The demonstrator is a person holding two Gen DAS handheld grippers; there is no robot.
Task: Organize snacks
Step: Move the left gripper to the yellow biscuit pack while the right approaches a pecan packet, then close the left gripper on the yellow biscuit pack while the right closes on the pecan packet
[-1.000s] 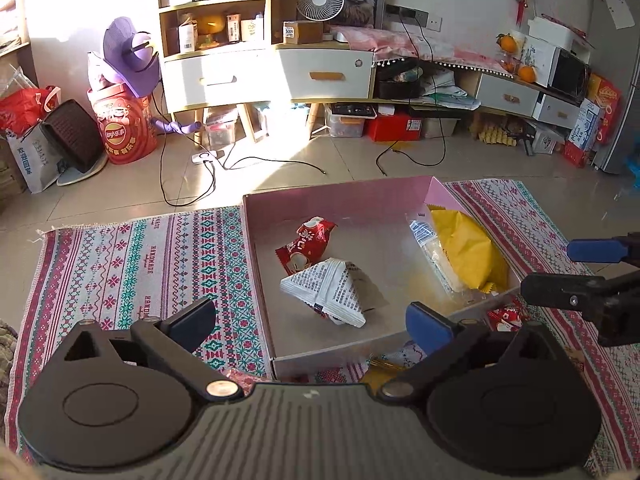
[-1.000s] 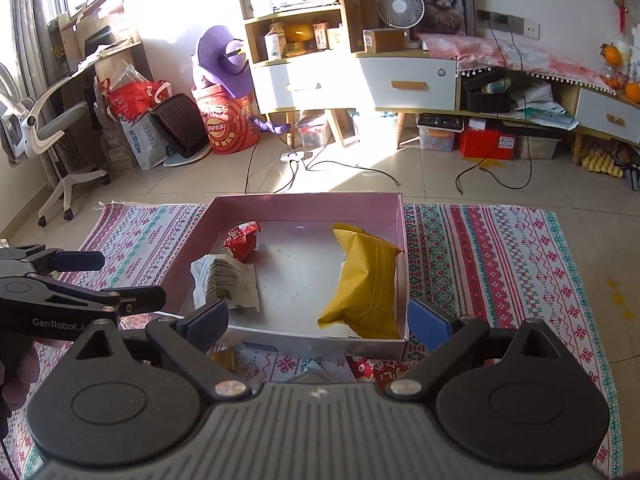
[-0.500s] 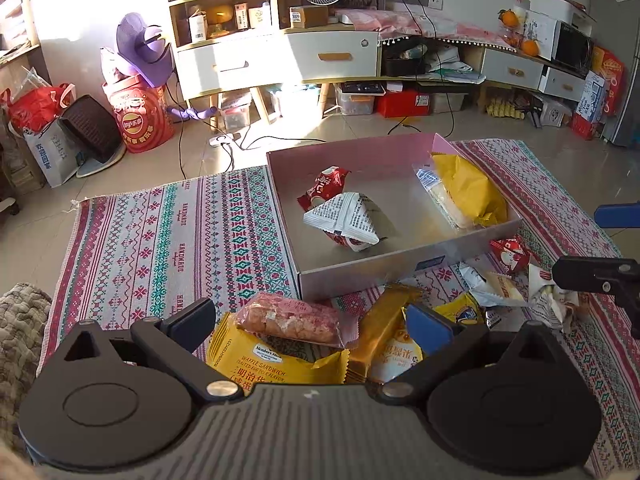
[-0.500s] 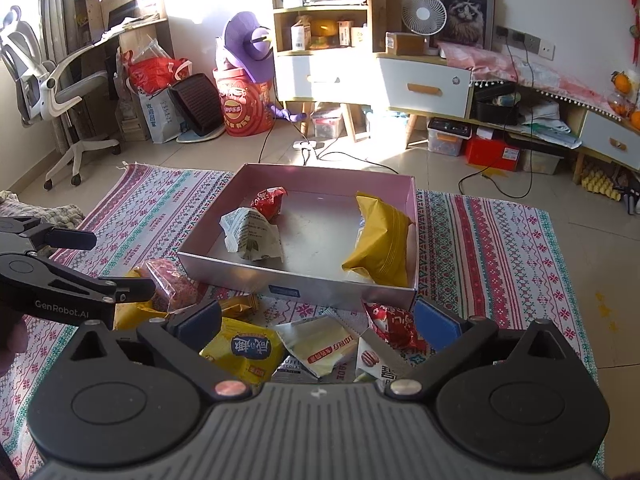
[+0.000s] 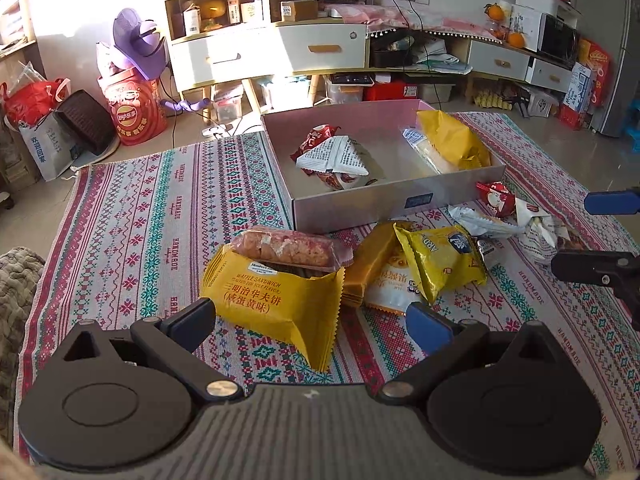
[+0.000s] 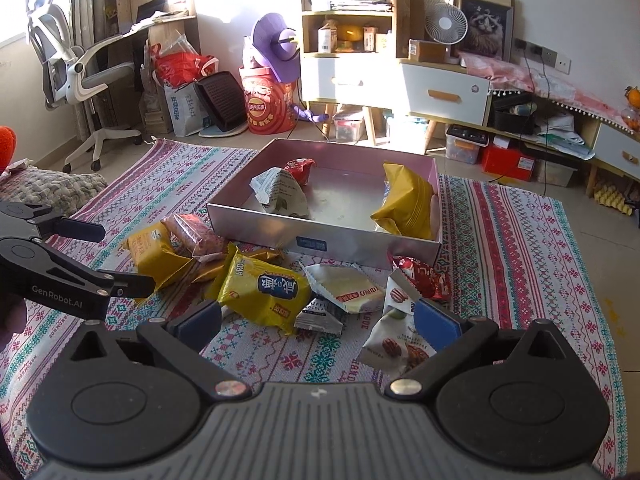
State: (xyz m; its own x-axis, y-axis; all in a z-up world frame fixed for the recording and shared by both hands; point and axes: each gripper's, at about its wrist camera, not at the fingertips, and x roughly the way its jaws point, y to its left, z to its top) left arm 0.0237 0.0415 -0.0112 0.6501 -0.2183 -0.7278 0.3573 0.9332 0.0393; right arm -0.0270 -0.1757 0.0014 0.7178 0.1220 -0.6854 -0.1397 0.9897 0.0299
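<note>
A shallow pink box (image 5: 360,206) (image 6: 320,236) sits on the patterned rug and holds a yellow bag (image 5: 452,140) (image 6: 404,200), a white printed packet (image 5: 336,156) and a small red packet (image 5: 316,136). Several loose snacks lie in front of it: a yellow waffle sandwich pack (image 5: 276,300), a pink bar (image 5: 284,248), a yellow biscuit pack (image 5: 444,260) (image 6: 264,292), a red packet (image 6: 420,276). My left gripper (image 5: 310,322) is open above the waffle pack. My right gripper (image 6: 318,322) is open above the pile, empty.
The rug (image 5: 132,220) covers the floor around the box. White drawers and shelves (image 5: 272,48) stand behind, with a red snack drum (image 5: 132,112) and bags at the left. An office chair (image 6: 76,76) stands far left. A grey cushion (image 6: 48,192) lies at the rug's left edge.
Both grippers have pulled back from the box and now look down on the loose snacks in front of it. Both stay open and empty.
</note>
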